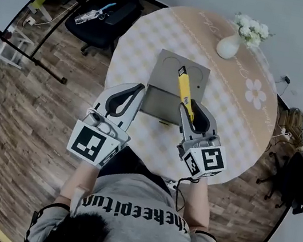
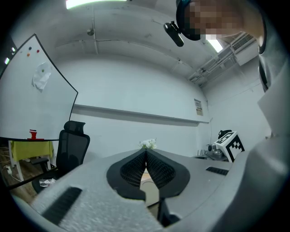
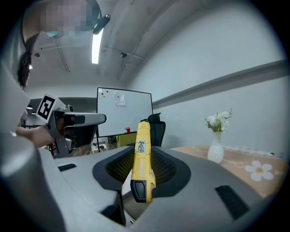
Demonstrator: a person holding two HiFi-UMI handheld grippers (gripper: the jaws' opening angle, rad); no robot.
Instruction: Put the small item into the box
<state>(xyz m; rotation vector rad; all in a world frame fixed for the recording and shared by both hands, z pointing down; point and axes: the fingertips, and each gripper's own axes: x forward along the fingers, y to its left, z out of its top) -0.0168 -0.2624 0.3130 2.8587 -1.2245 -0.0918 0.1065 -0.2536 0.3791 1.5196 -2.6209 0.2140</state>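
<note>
Table: round, under a pale checked cloth [image 1: 150, 30]; wood-plank floor [image 1: 17, 123] all around it
Vase: white [image 1: 228, 46], upright near the table's rim at 1 o'clock; white flowers [image 1: 251, 28] in it
Print: a white daisy [image 1: 256, 92] on the cloth at 3 o'clock; cursive lettering along the rim at 12 o'clock
Office chair: black [image 1: 116, 7], off the table at 11 o'clock; a clear and blue object [image 1: 93, 14] lies on its seat
Whiteboard: [image 3: 124, 111] behind that chair in the right gripper view
Second chair: dark [image 1: 299, 172], on the floor at 4 o'clock
</note>
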